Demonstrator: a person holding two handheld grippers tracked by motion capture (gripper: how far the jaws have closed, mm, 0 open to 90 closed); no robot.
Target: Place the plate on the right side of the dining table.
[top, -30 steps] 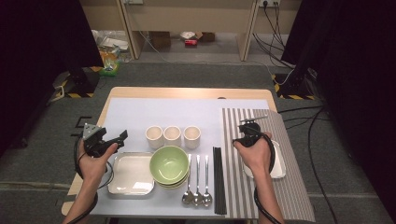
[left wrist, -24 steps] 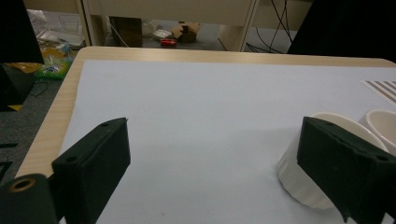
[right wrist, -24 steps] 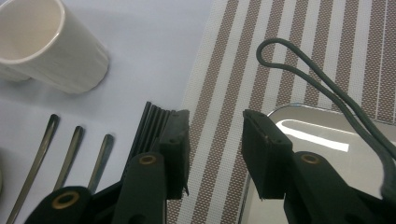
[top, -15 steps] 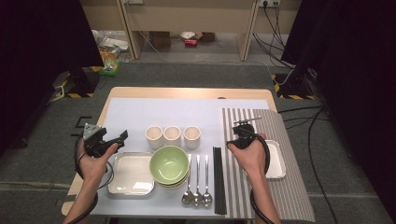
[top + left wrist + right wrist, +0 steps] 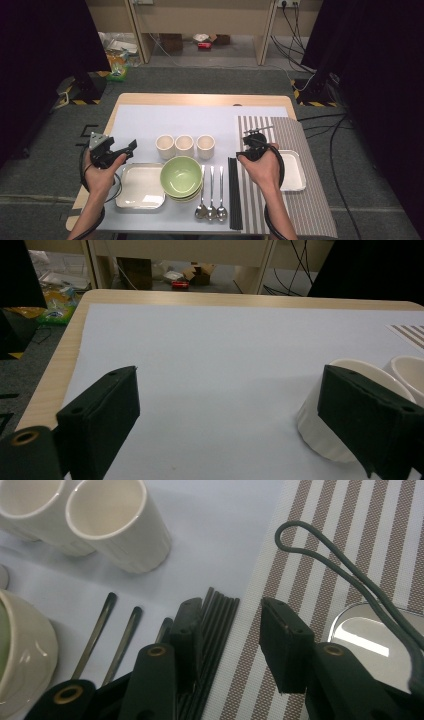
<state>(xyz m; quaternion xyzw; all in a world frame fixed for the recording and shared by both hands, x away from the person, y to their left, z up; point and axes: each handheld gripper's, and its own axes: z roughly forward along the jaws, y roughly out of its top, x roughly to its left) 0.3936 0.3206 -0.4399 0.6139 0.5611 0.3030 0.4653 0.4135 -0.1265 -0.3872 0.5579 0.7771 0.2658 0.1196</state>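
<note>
I see the table [image 5: 200,100] with a pale sheet on it, and a striped mat [image 5: 310,200] lies on its right part. On the near left a white tray [image 5: 140,186] lies flat, and a green bowl [image 5: 181,176] stands just right of it. Behind the bowl three cups [image 5: 184,145] stand in a row. A small tray [image 5: 294,171] is on the mat at right. My left gripper [image 5: 131,146] hangs over the left edge of the sheet, its jaws wide apart with nothing between them. My right gripper [image 5: 227,630] is over the black chopsticks [image 5: 234,192], which lie at the left edge of the mat; its jaws are parted and hold nothing. Three spoons [image 5: 211,192] lie between bowl and chopsticks.
</note>
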